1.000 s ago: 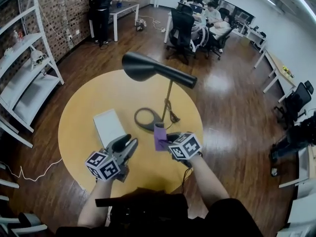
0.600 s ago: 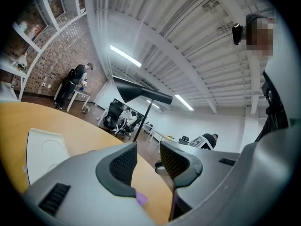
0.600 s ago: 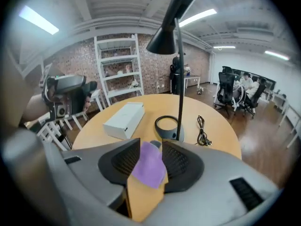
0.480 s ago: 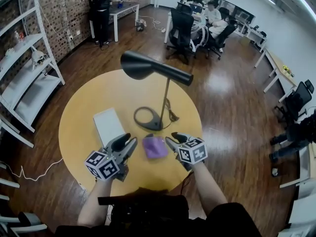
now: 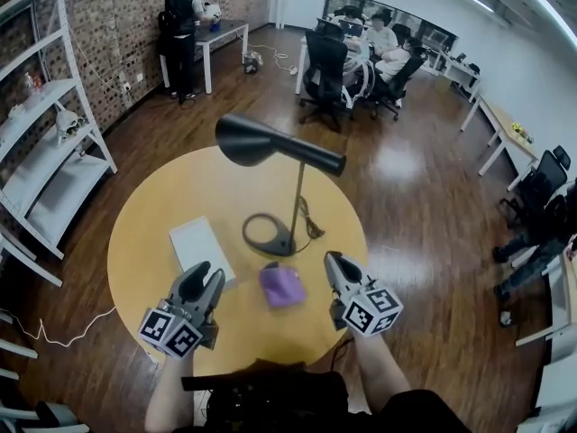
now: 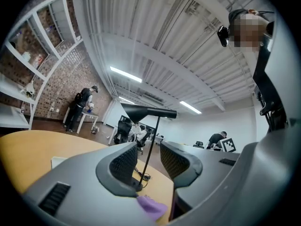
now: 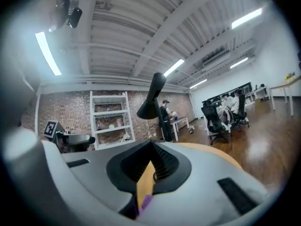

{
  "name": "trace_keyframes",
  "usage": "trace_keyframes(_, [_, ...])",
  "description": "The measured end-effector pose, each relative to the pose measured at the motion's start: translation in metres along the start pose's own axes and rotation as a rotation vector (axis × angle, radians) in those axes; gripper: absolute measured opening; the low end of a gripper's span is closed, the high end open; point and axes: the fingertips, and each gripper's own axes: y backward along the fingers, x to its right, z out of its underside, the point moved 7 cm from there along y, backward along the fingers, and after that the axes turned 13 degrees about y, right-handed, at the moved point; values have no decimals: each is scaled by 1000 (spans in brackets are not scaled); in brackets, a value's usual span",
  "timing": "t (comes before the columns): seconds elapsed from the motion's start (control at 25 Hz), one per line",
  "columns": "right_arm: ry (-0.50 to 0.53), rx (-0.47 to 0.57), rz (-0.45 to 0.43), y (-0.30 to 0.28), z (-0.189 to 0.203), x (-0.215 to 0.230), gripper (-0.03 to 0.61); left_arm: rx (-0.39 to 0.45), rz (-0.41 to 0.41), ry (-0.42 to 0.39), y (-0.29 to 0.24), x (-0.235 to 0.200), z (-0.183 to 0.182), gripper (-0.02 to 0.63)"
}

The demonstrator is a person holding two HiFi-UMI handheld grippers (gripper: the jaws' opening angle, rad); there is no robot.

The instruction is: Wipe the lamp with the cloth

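The black lamp (image 5: 254,141) stands on the round yellow table (image 5: 153,224), its ring base (image 5: 269,234) near the middle. The purple cloth (image 5: 282,286) lies flat on the table in front of the base, between the two grippers and touched by neither. My left gripper (image 5: 206,276) hovers left of the cloth, open and empty; its view looks past the lamp (image 6: 148,112) with the cloth (image 6: 151,206) below. My right gripper (image 5: 333,264) is to the right of the cloth; its jaws have just been closing and meet with nothing between them. In its view the lamp (image 7: 151,105) rises beyond the tips.
A white flat box (image 5: 200,246) lies on the table left of the lamp base. The lamp's cord (image 5: 313,226) trails off the far side. White shelving (image 5: 45,152) stands at the left. Office chairs (image 5: 326,57) and people sit at the back; a person (image 5: 185,21) stands at a far desk.
The right gripper let go of the cloth, which now lies on the table, then rose, drew back to the right and shut empty. The left gripper pulled back to the lower left.
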Motion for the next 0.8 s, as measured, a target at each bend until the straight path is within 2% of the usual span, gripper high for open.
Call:
trace_keyframes(0.16, [17,44,61,9,-6,4,2,42,-39,-13,17,-12,-5,146])
trace_keyframes(0.36, [4,59,87,9,-8,6,2,46,-45,-25,22,-16,-6,146])
trace_keyframes(0.8, [-26,40,53,-5,-5,7,2,10,-29,3,21,-24,0,147])
